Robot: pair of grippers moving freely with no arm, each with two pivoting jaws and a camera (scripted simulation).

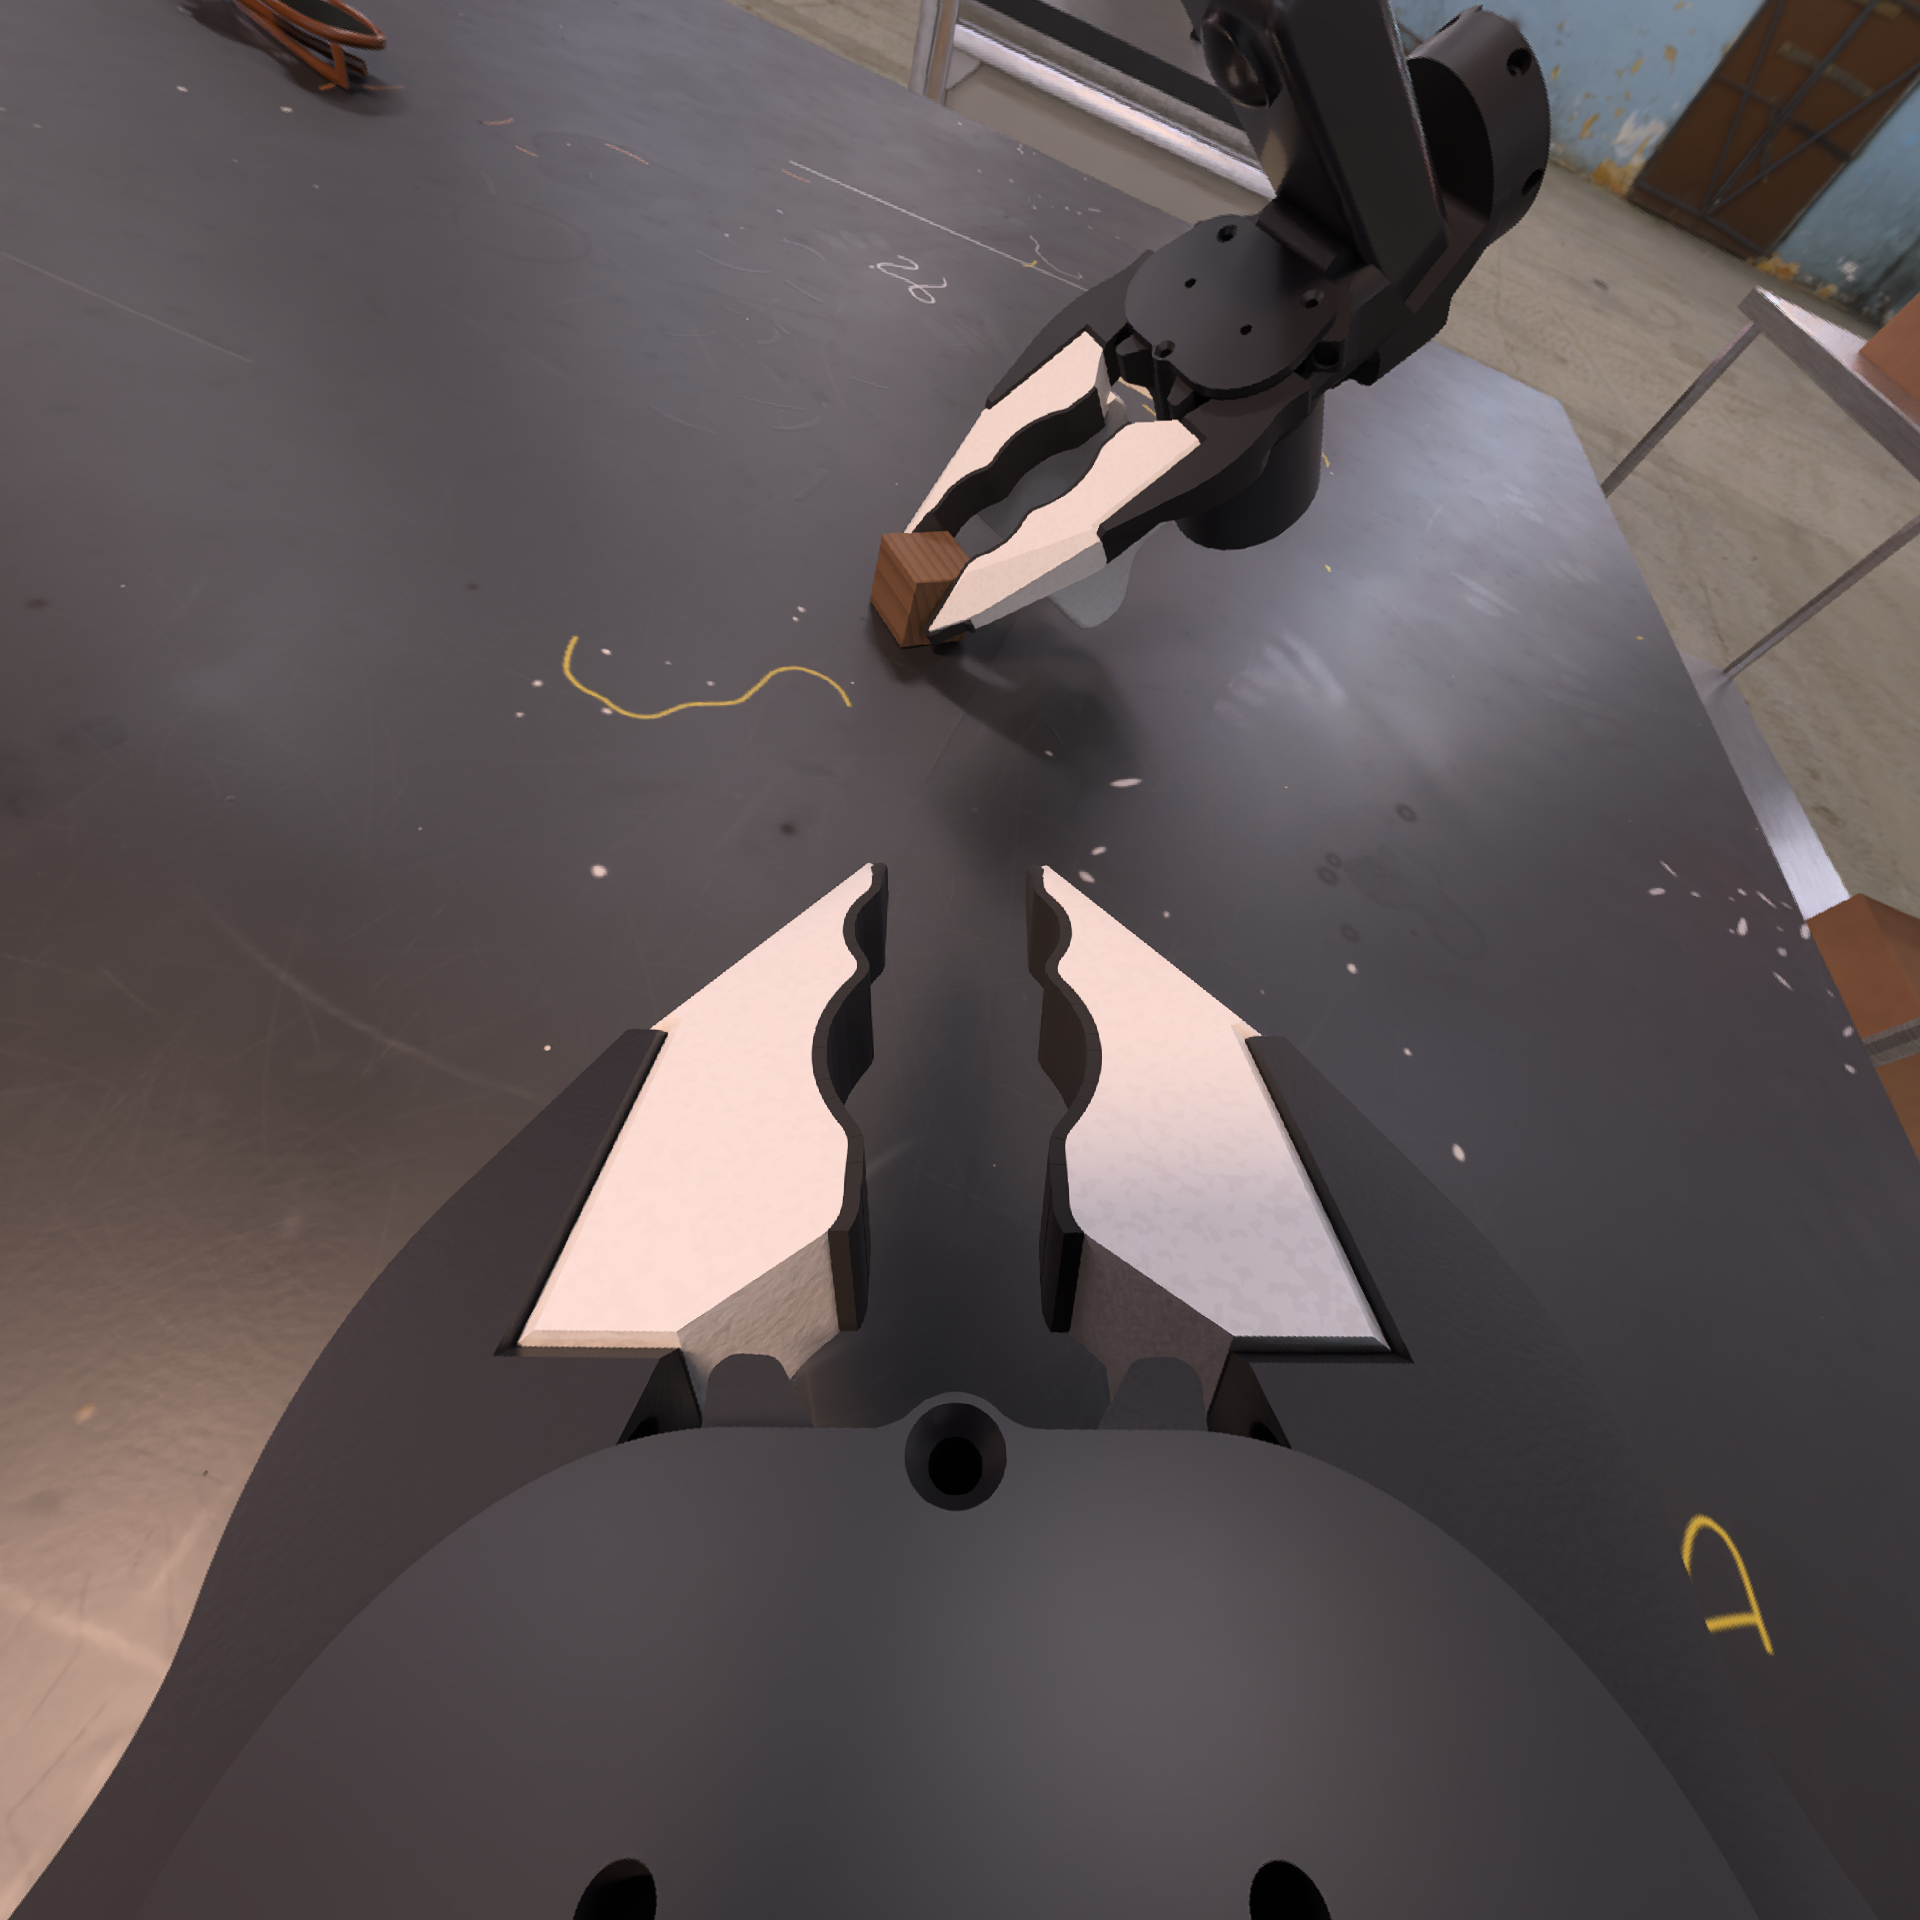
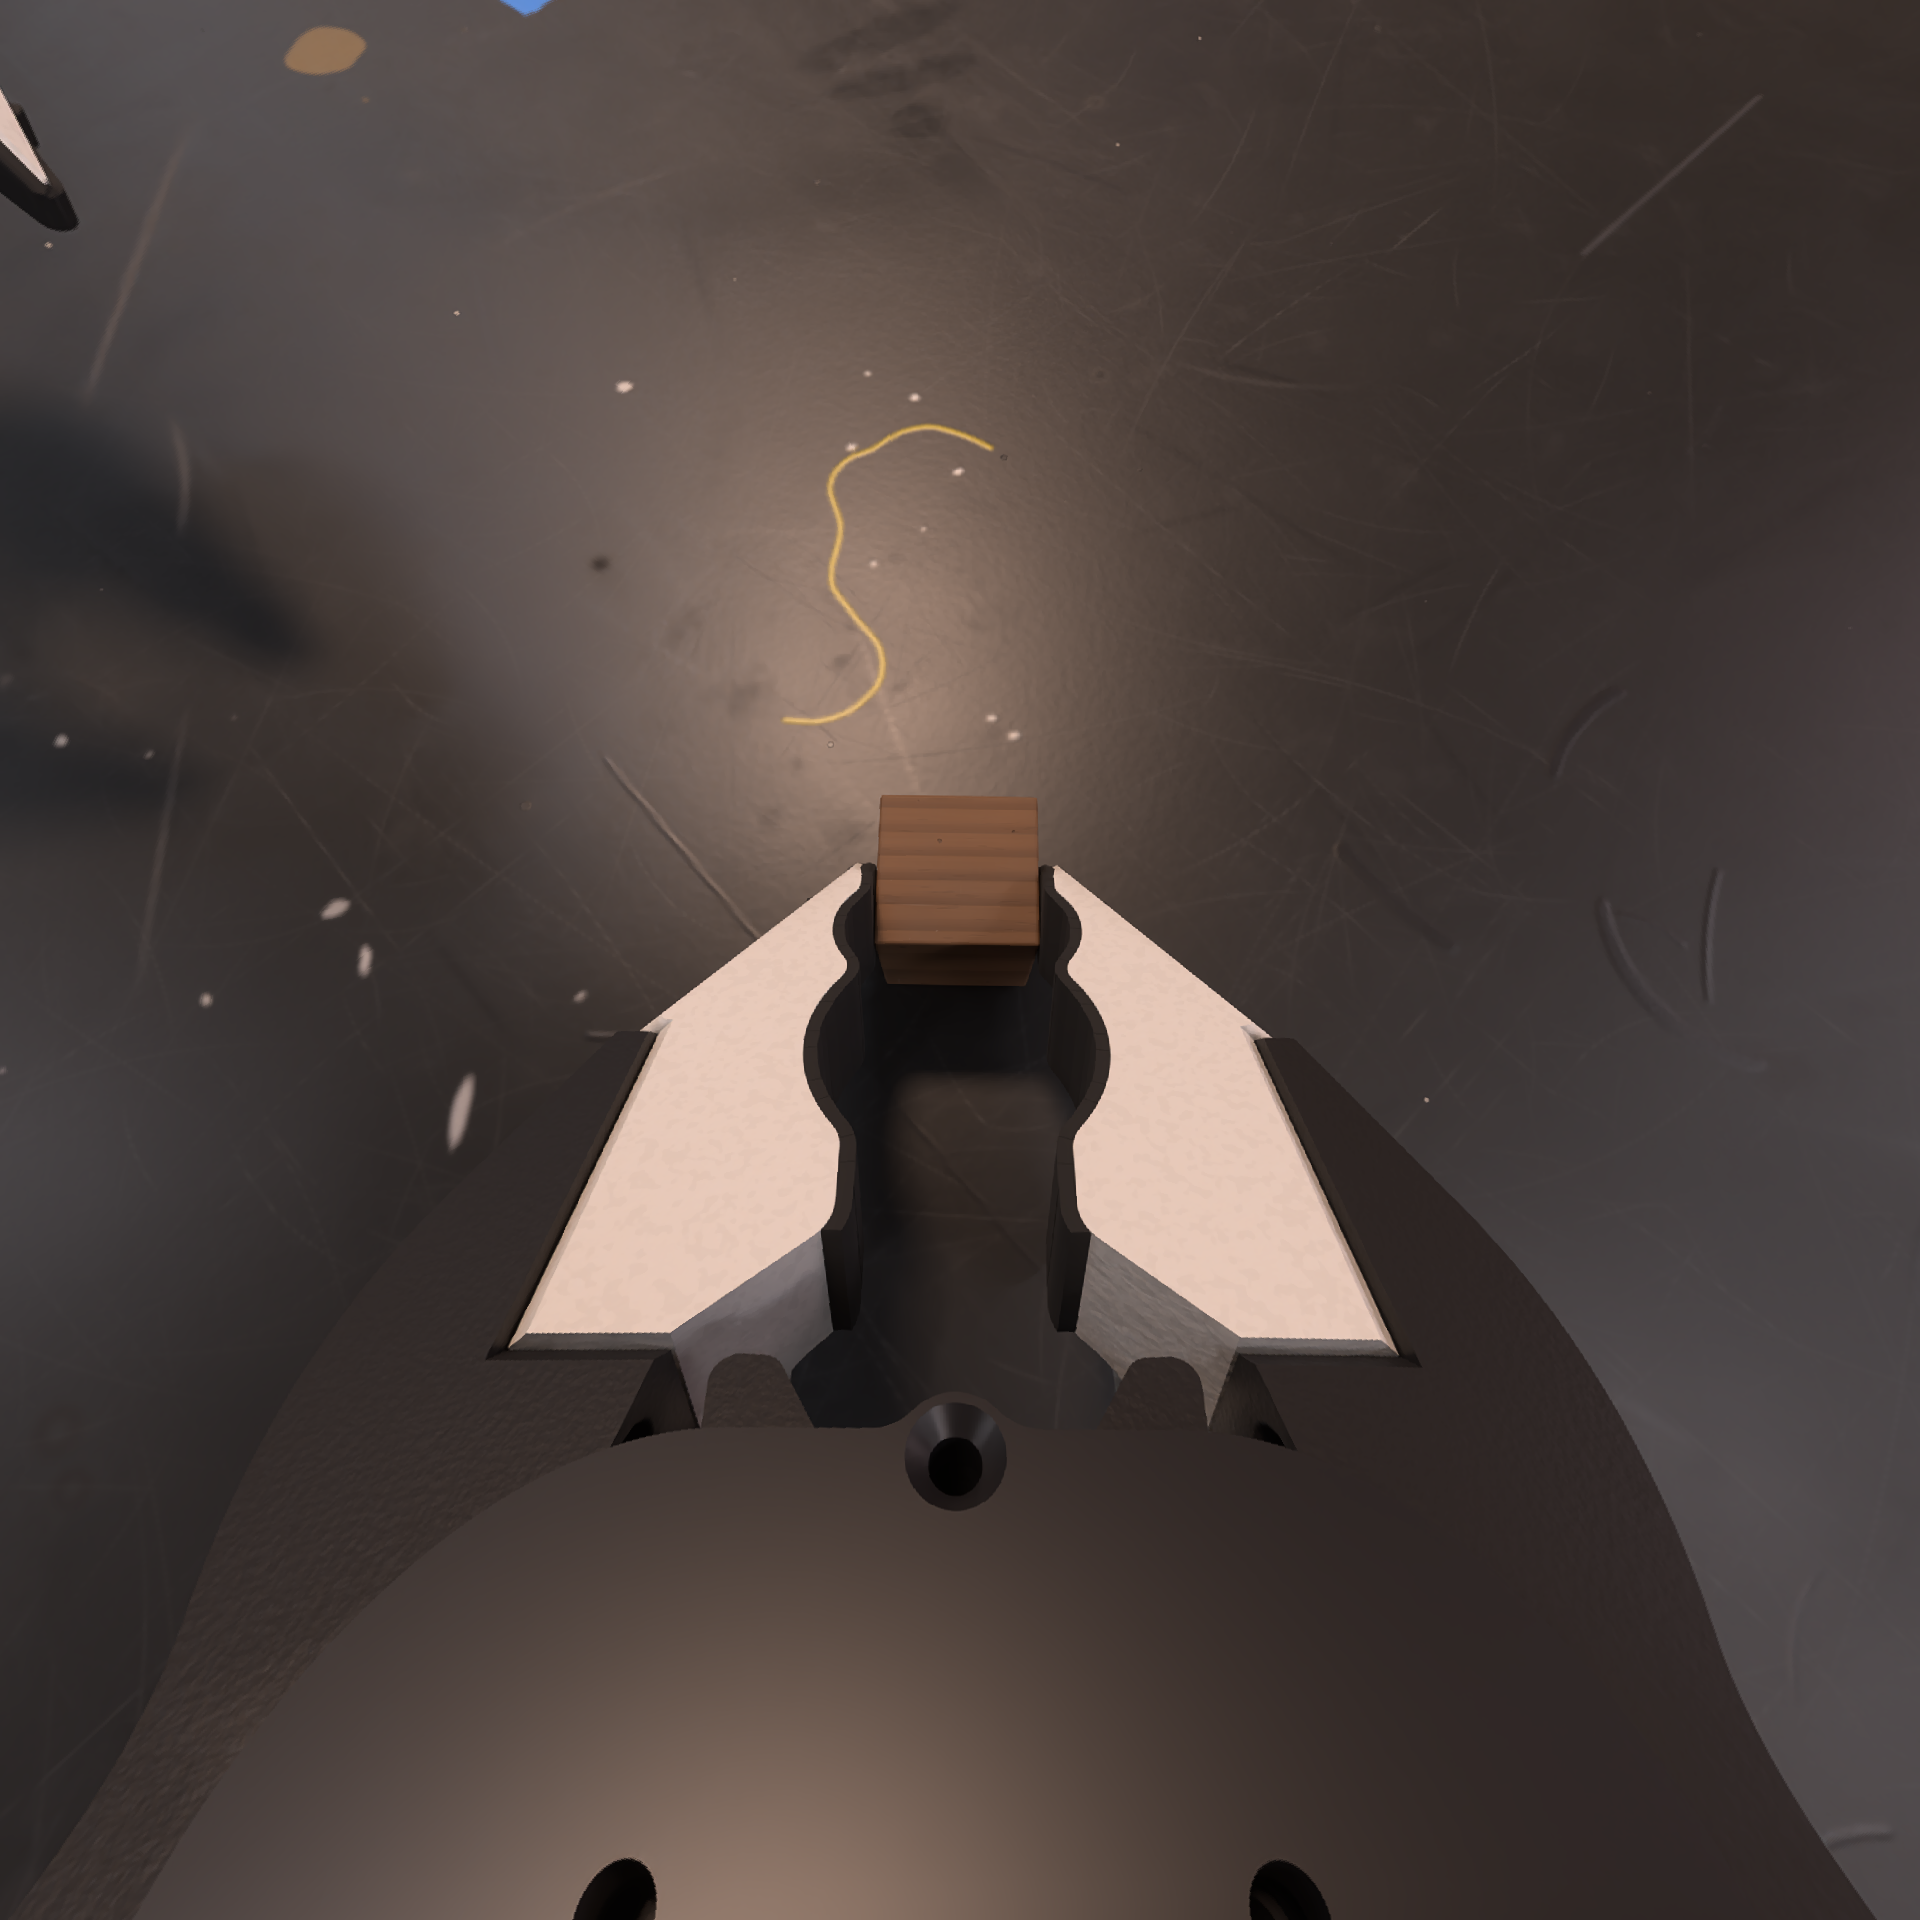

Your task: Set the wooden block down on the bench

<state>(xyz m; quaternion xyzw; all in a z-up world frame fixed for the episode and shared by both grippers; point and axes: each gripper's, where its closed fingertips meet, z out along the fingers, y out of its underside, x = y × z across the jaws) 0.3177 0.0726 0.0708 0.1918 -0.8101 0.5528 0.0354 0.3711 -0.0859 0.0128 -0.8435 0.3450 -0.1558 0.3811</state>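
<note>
— Dark and scuffed, that bench (image 1: 436, 436), with pale flecks all over it and a yellow squiggle (image 1: 707, 691) chalked near the middle. See the little wooden block (image 1: 914, 587)?

— Yes. It's pinched at the very tips of the right gripper (image 1: 940, 592), which reaches down onto the bench at a slant from the far side. From the left gripper's camera the block's bottom corner looks to be touching the bench, or as near as I can judge.

— And from that gripper's own camera?

— The wooden block (image 2: 957, 888) sits squarely between the two white fingers of the right gripper (image 2: 957, 883), both tips pressed against its sides, the grain running in level bands across the top. Most of the block pokes out past the fingertips. The squiggle (image 2: 862, 582) lies on the bench (image 2: 1455, 520) just beyond it.

— What about the other one?

— The left gripper (image 1: 957, 883) hangs over the near part of the bench, well apart from the block, its fingers parted with bare bench showing in the gap. It holds nothing.

— Anything else about?

— A coil of orange-brown wire (image 1: 312, 36) at the far left corner, and a yellow mark (image 1: 1725, 1600) near the right edge. Beyond the bench, a concrete floor and a blue wall (image 1: 1860, 208).
</note>
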